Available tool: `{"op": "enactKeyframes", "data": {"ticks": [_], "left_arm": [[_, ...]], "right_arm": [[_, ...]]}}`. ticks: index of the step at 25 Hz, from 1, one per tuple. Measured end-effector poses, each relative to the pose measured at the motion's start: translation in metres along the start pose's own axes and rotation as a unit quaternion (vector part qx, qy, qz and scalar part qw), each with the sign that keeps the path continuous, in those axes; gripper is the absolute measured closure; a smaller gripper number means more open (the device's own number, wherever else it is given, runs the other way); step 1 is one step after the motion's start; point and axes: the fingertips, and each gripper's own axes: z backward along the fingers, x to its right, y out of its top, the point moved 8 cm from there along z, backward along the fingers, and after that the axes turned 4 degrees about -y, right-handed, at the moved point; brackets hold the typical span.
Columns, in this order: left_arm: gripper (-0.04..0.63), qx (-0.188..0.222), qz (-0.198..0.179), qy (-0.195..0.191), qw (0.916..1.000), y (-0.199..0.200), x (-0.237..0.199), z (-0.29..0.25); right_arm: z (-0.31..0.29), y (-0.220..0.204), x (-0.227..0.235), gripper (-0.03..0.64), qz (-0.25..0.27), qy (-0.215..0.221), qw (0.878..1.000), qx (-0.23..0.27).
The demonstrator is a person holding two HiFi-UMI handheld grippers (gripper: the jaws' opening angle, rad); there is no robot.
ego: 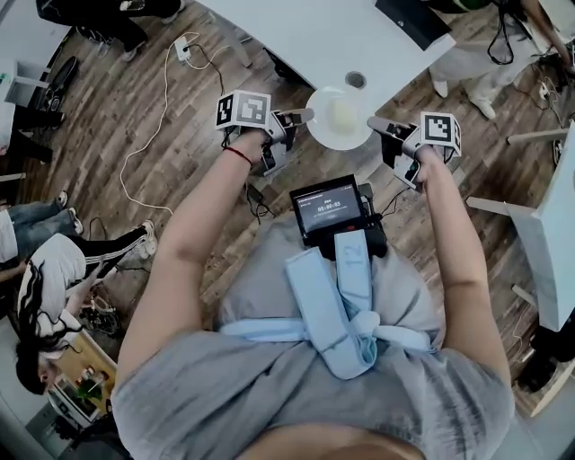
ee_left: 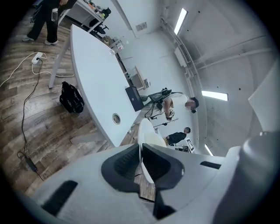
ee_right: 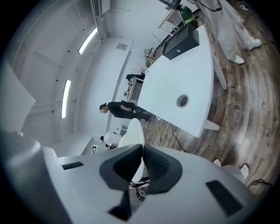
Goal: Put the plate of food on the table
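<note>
While the left gripper [ego: 303,115] is clamped on the left rim of the round white plate [ego: 322,133] w/ its pale food mound [ego: 342,111], the right gripper [ego: 376,123] pinches the opposite rim. The plate hangs over the brown wood floor [ego: 180,135], just short of the white tabletop [ego: 305,36]. Set-down not yet done.

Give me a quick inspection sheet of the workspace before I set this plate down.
Surface: white table, bare around its cable hole.
Job's things: plate with pale food, held in the air by the table's edge, not yet set down.
Clutter: black box farther along the table.
Tools: left tool and right tool each shut on the plate's rim.
Cables: white cable and power strip on the wooden floor.
Surroundings: seated people at left, a standing person beyond.
</note>
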Motion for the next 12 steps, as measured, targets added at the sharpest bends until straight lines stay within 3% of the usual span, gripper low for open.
{"op": "enactKeyframes", "data": {"ticks": [7, 12], "left_arm": [[0.56, -0.005, 0.023, -0.011, 0.9997, 0.047, 0.025, 0.022], [0.56, 0.001, 0.033, -0.004, 0.9995, 0.088, 0.008, 0.01]], "right_arm": [[-0.014, 0.033, -0.049, 0.58, -0.013, -0.014, 1.0, -0.022], [-0.041, 0.078, -0.047, 0.58, -0.004, -0.011, 0.999, -0.04]]}}
